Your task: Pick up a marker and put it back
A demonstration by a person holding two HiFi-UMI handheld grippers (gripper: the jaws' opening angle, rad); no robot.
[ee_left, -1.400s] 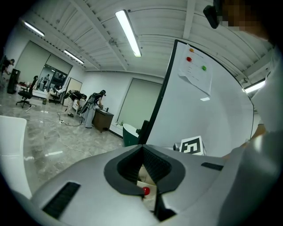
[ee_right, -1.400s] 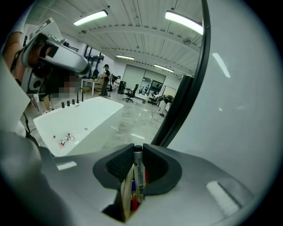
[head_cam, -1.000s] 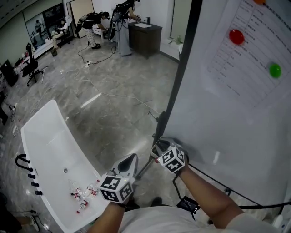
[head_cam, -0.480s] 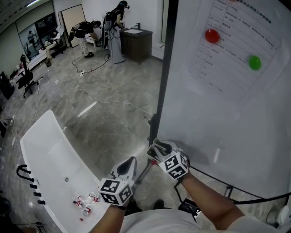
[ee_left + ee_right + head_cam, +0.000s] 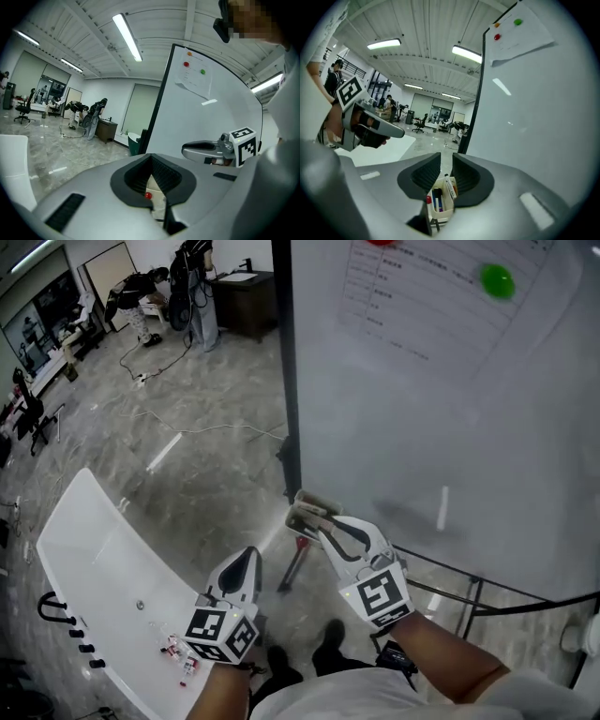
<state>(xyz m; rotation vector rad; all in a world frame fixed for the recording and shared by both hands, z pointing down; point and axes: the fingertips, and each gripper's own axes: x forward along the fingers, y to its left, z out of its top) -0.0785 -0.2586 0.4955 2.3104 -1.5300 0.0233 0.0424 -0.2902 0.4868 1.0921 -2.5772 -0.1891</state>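
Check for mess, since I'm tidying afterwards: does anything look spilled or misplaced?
Small red-and-clear items lie scattered on the white table at the person's left, too small to identify. Nothing else stands out.

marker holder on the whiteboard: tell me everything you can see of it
The marker holder is a small off-white open-top box, plastic by the look. It sits at the lower left edge of the whiteboard, beside the black frame. Several markers stand in it, with red, blue and black parts showing. The right tool points at it, jaws apart, gripping nothing.
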